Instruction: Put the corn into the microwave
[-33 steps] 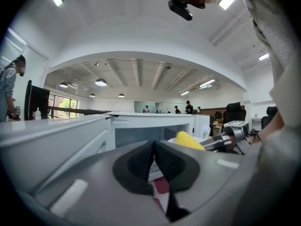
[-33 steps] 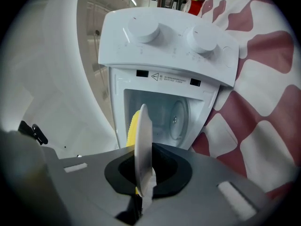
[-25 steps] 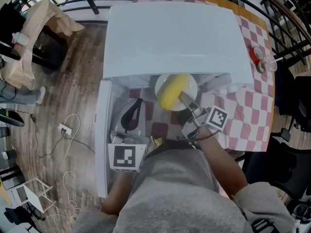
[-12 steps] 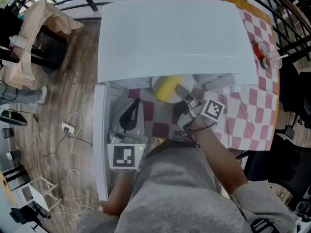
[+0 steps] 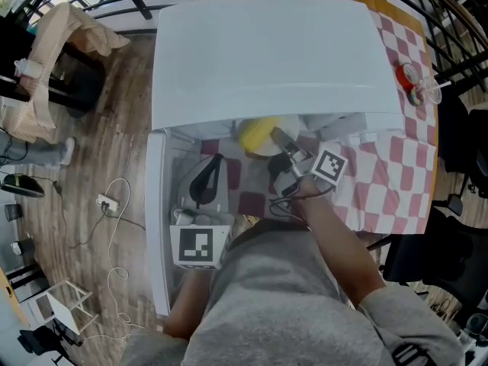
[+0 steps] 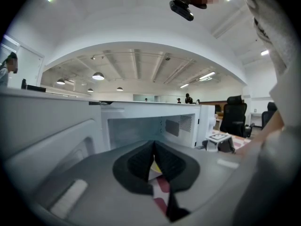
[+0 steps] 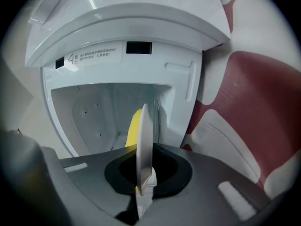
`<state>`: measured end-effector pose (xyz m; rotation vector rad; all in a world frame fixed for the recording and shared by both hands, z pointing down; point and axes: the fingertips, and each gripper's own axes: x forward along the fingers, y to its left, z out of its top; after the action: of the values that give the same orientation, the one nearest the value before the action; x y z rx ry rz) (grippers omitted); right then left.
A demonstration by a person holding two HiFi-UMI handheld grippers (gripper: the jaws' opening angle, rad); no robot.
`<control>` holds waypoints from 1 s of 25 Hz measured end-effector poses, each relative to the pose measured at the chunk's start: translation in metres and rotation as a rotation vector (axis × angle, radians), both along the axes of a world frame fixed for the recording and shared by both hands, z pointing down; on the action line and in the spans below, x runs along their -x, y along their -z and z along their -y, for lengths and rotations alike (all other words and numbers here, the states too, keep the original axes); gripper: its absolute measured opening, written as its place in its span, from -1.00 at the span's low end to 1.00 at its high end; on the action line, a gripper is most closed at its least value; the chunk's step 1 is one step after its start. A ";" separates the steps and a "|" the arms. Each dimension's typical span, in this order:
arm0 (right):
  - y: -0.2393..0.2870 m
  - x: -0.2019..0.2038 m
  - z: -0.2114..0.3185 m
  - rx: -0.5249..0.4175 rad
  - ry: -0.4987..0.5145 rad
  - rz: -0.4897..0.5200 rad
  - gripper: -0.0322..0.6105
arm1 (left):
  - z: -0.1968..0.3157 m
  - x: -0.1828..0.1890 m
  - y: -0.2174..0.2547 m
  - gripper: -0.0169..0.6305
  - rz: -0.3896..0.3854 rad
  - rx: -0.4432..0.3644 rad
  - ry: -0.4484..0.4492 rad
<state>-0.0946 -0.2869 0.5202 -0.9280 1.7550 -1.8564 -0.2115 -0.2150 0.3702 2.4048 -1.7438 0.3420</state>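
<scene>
A yellow corn cob [image 5: 257,133] lies on a white plate [image 5: 268,152] at the mouth of the white microwave [image 5: 267,59]. My right gripper [image 5: 284,146] is shut on the plate's near rim. In the right gripper view the plate [image 7: 144,140] stands edge-on between the jaws [image 7: 143,175], with the corn [image 7: 133,128] behind it inside the cavity [image 7: 94,112]. My left gripper [image 5: 209,177] hovers in front of the opening, jaws shut on nothing [image 6: 154,161]. The microwave door [image 5: 158,227] stands open at the left.
A red and white checked cloth [image 5: 389,181] covers the table under the microwave. A small red object [image 5: 406,78] lies at the table's right edge. Black chairs [image 5: 457,143] stand to the right. Cables [image 5: 107,204] trail on the wooden floor at left.
The right gripper has carried the plate and corn further under the microwave's top, so less of the corn shows from above. The left gripper has stayed put.
</scene>
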 end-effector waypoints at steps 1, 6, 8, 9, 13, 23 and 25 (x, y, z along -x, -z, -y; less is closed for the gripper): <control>0.000 0.001 0.001 0.001 0.002 -0.007 -0.87 | -0.001 -0.001 0.000 -0.91 0.003 0.006 -0.005; -0.002 0.002 0.003 0.008 0.008 -0.048 -0.85 | -0.001 -0.006 0.001 -0.91 0.001 0.000 -0.013; 0.000 0.003 0.004 0.002 0.013 -0.060 -0.84 | -0.001 -0.006 0.001 -0.91 0.004 -0.005 -0.017; 0.002 0.004 0.004 -0.010 0.019 -0.059 -0.82 | -0.001 -0.006 0.002 -0.91 0.002 -0.014 -0.019; 0.011 0.001 0.002 -0.112 0.073 -0.062 -0.53 | -0.003 -0.010 0.001 -0.91 -0.001 0.005 -0.033; 0.036 0.022 -0.014 -0.371 0.301 -0.223 0.05 | -0.005 -0.015 0.001 -0.91 0.020 0.009 -0.060; 0.029 0.022 -0.019 -0.399 0.357 -0.311 0.12 | -0.006 -0.017 0.002 -0.91 0.025 0.005 -0.065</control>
<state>-0.1162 -0.2680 0.4913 -0.8146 2.5039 -1.5149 -0.1948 -0.2094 0.3684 2.4681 -1.6754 0.3862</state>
